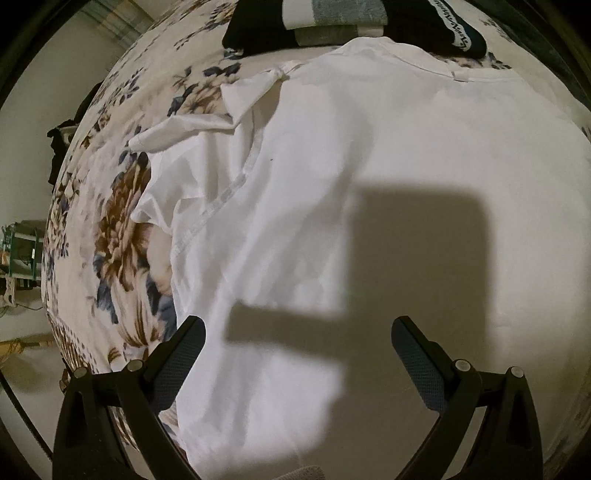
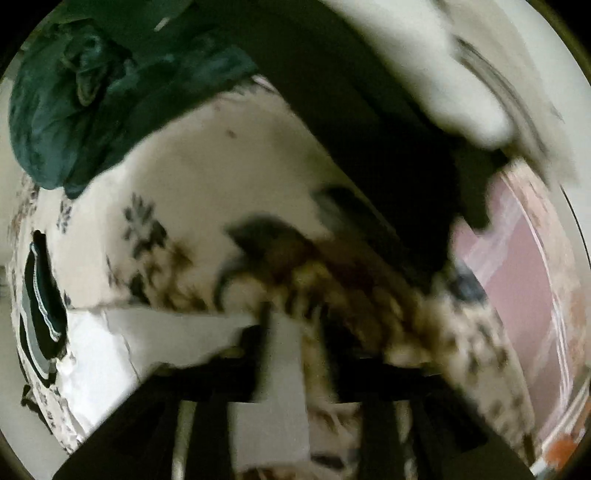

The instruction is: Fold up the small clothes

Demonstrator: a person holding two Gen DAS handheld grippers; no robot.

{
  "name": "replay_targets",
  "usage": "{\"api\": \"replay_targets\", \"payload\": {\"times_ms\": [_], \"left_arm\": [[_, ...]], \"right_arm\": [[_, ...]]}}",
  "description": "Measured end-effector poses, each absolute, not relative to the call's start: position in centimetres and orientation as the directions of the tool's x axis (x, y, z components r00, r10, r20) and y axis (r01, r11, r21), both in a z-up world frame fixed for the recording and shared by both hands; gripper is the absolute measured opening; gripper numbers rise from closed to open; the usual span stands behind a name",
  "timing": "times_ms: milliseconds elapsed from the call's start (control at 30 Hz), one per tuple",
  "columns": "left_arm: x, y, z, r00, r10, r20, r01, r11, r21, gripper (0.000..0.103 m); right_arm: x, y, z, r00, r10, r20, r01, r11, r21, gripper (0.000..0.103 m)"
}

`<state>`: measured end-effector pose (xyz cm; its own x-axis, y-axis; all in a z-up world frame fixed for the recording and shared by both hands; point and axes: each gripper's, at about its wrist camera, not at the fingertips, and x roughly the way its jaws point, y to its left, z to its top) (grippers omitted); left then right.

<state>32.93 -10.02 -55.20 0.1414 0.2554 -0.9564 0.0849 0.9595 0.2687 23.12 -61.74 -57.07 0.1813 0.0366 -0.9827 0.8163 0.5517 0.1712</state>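
**Mia:** Where is the thing we fold?

**Sam:** The white T-shirt [image 1: 369,155] lies spread out on the bed [image 1: 122,236], on the flowery sheet. Its neck points to the far side, near a pile of dark folded clothes [image 1: 295,22]. One sleeve [image 1: 207,122] is bunched up at the left edge.

**Mia:** What is the left gripper [image 1: 299,343] doing?

**Sam:** It hangs right over the shirt and points down. Its fingers [image 1: 184,350] are wide apart, and nothing is between them. You can see its shadow on the cloth.

**Mia:** And the right gripper [image 2: 295,369]?

**Sam:** Its picture is very blurry. A white strip, maybe an edge of the shirt, shows between its fingers. I cannot tell if they pinch it or only stand around it. A dark green cloth [image 2: 81,99] lies far off on the bed.

**Mia:** So what is the step now?

**Sam:** I think it is grabbing the shirt's side to fold it in.

**Mia:** How do we do it well?

**Sam:** I would first pull that bunched sleeve flat, so no lump hides inside the fold. Then take the cloth at its edge, not in the middle, and pinch only the shirt, not the sheet under it. Both hands should lift together and lay the side over in a straight line. The cloth is thin and floppy, so go slow or it may wrinkle.
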Motion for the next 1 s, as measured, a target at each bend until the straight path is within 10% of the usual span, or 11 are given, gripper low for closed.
{"api": "replay_targets", "payload": {"times_ms": [267,433,500,533,767,1000], "left_arm": [[32.0,-7.6,-56.9,0.096,0.263,-0.96,0.069,0.96,0.27,0.103],[31.7,-6.2,-57.7,0.066,0.248,-0.967,0.038,0.967,0.251,0.103],[31.6,-5.8,-57.8,0.066,0.245,-0.967,0.029,0.969,0.247,0.103],[31.6,-5.4,-57.8,0.064,0.24,-0.969,0.021,0.97,0.242,0.103],[30.9,-1.9,-56.7,0.077,0.227,-0.971,-0.037,0.974,0.225,0.103],[29.9,3.9,-55.8,0.097,0.269,-0.958,-0.101,0.961,0.259,0.103]], "right_arm": [[12.1,-54.7,-63.3,0.461,0.361,-0.811,0.863,0.032,0.505,0.057],[12.4,-52.1,-67.4,0.659,0.257,-0.707,0.752,-0.235,0.616,0.059],[13.1,-51.7,-66.7,0.698,0.192,-0.69,0.715,-0.242,0.656,0.038],[13.7,-51.6,-66.2,0.694,0.169,-0.7,0.718,-0.225,0.658,0.011],[20.1,-50.4,-57.4,0.572,0.041,-0.819,0.783,0.27,0.56,0.009],[34.1,-31.0,-53.0,0.395,-0.129,-0.909,0.302,0.953,-0.004,0.009]]}}
